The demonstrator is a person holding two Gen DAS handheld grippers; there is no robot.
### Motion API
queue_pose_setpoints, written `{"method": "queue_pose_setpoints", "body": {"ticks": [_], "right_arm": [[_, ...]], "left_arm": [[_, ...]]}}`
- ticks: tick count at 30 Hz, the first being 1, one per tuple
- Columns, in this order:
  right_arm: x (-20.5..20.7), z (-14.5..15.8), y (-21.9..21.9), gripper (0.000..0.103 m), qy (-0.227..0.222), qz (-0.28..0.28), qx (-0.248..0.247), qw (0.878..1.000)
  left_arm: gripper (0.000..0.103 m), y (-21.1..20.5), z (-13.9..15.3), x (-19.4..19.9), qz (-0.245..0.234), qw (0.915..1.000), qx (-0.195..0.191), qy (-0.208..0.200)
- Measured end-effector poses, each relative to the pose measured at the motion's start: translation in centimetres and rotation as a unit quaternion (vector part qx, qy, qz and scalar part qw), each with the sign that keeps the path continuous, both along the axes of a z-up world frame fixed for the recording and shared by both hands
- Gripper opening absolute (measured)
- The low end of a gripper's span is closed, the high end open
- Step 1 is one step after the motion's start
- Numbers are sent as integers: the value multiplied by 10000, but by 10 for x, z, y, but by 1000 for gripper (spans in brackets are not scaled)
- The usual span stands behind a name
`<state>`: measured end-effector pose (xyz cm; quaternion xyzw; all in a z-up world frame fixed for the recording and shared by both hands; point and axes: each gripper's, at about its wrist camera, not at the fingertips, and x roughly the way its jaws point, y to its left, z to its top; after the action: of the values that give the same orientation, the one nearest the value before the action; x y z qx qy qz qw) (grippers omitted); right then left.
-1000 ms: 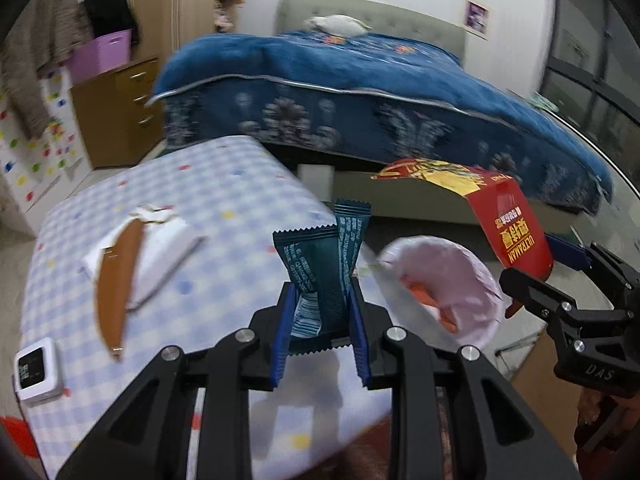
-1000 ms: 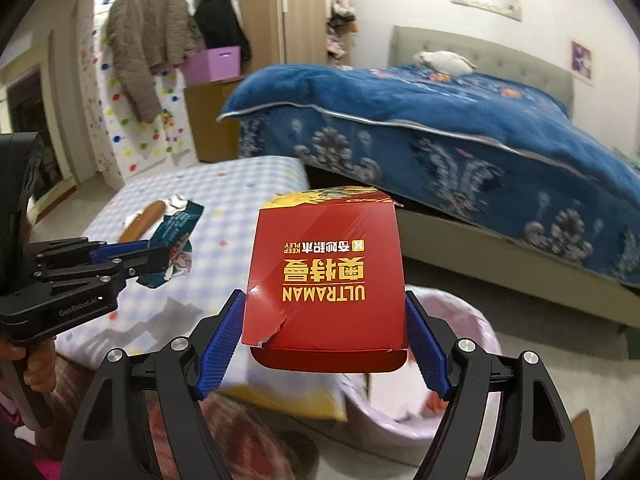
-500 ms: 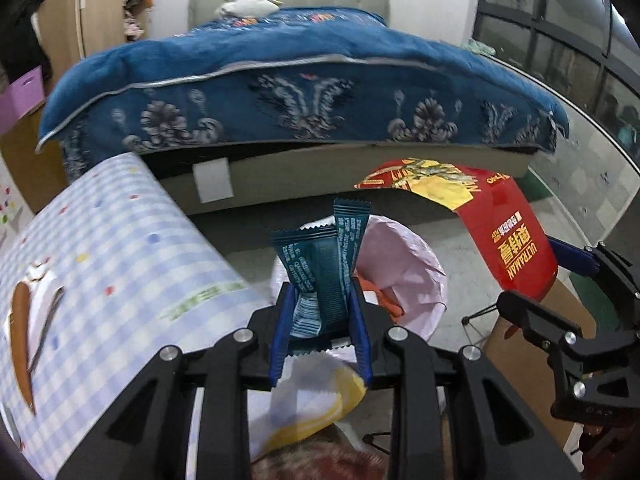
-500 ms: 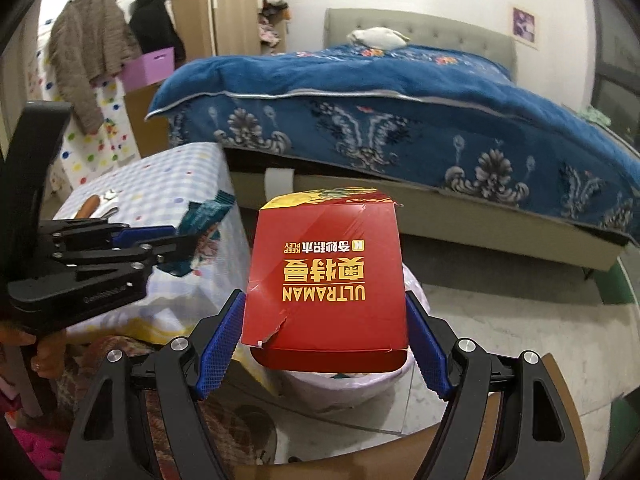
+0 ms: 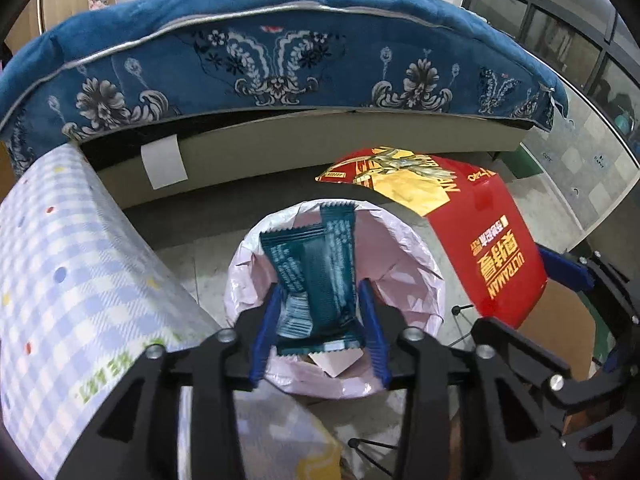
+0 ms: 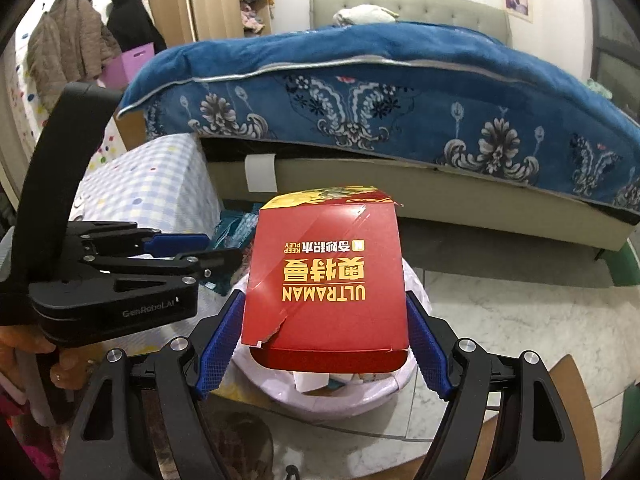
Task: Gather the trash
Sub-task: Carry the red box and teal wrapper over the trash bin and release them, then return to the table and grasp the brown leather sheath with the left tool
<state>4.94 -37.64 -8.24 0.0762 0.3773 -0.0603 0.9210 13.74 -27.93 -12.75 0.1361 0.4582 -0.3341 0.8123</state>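
Note:
My left gripper point(image 5: 318, 312) is shut on dark teal snack wrappers point(image 5: 316, 272) and holds them right over the mouth of a bin lined with a pink bag point(image 5: 416, 256). My right gripper point(image 6: 324, 340) is shut on a red Ultraman carton point(image 6: 326, 280), held above the same bin point(image 6: 384, 390). The carton also shows at the right of the left wrist view point(image 5: 480, 240). The left gripper body point(image 6: 120, 280) sits to the left of the carton in the right wrist view. Some scraps lie inside the bin.
A table with a blue checked cloth point(image 5: 68, 280) stands left of the bin. A bed with a blue quilt point(image 5: 280, 52) runs across the back. Coats point(image 6: 68, 56) hang at far left. A brown board point(image 5: 556, 320) lies on the floor at right.
Both grippers have swung away from the table toward the bin. The wrappers now hang directly over the bin's mouth, and the carton has come lower and closer over it.

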Motion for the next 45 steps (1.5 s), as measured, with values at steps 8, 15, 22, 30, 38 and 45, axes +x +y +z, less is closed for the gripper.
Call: {"method": "queue_pose_setpoints", "body": {"ticks": [8, 15, 22, 30, 38, 45], "right_arm": [[25, -28, -11, 85, 335, -3, 173, 9993], [17, -22, -7, 86, 378, -154, 178, 9990], [-2, 9, 12, 86, 91, -62, 119, 9999], [-7, 34, 68, 85, -36, 557, 177, 9983], [8, 62, 144, 83, -138, 1395, -25, 9901], [34, 70, 208, 76, -237, 1963, -219, 9800]], "left_arm": [[74, 7, 0, 18, 179, 9997, -104, 147], [76, 56, 28, 18, 721, 9971, -210, -134], [76, 115, 54, -6, 1204, 9915, -300, -390], [76, 186, 73, -39, 1744, 9822, -332, -612], [76, 271, 72, -53, 2621, 9615, -152, -811], [79, 344, 55, -50, 3424, 9369, 25, -708]]}}
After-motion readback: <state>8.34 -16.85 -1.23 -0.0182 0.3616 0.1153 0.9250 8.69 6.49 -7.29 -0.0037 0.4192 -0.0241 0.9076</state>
